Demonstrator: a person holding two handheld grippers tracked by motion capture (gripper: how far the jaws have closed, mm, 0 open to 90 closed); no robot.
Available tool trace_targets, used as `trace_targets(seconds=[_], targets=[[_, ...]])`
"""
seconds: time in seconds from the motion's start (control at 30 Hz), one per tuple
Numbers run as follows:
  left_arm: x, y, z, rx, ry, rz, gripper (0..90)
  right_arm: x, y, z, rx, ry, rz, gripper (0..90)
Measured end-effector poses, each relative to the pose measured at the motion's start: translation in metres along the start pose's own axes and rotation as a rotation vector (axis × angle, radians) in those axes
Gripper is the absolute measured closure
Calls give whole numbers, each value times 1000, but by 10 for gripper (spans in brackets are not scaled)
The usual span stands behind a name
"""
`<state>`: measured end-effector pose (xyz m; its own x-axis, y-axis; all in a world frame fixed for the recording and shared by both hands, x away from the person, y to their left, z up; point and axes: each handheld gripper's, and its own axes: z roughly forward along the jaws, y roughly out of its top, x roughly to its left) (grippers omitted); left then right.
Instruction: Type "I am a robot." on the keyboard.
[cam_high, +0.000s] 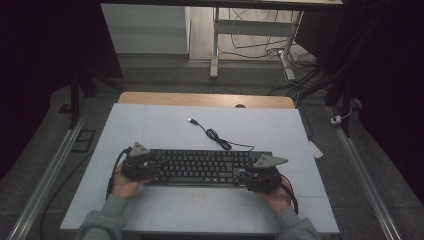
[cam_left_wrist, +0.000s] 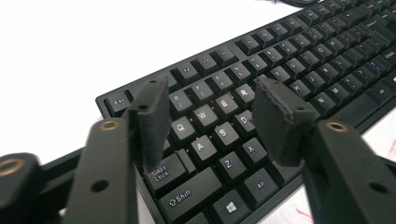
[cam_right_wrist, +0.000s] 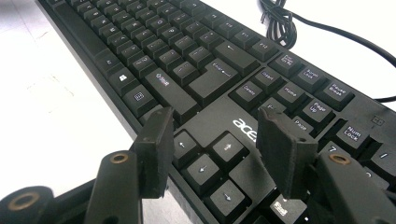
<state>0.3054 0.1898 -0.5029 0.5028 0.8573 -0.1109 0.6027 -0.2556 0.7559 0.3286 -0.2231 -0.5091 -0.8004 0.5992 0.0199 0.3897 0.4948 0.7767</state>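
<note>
Keyboard lies across the near half of the counter, bare sheet beyond it. Left gripper and right gripper hover released over its ends.

A black keyboard is lying across the near half of a white mat, taking up the middle stretch between the left gripper and the right gripper, each hovering with jaws apart over one end of it. Behind the keyboard, its coiled cable is trailing over the mat toward a loose plug, breaking up that strip. The mat's far corners and the near strip before the person's sleeves are lying open for passage.
</note>
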Motion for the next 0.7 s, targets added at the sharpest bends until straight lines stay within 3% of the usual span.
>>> trace_targets(seconds=[0.37, 0.7], targets=[[-1, 1, 2, 9, -19, -14, 307, 7, 7, 7, -12, 26, -15, 468], [-2, 1, 3, 15, -35, -5, 297, 18, 19, 18, -34, 79, -17, 510]])
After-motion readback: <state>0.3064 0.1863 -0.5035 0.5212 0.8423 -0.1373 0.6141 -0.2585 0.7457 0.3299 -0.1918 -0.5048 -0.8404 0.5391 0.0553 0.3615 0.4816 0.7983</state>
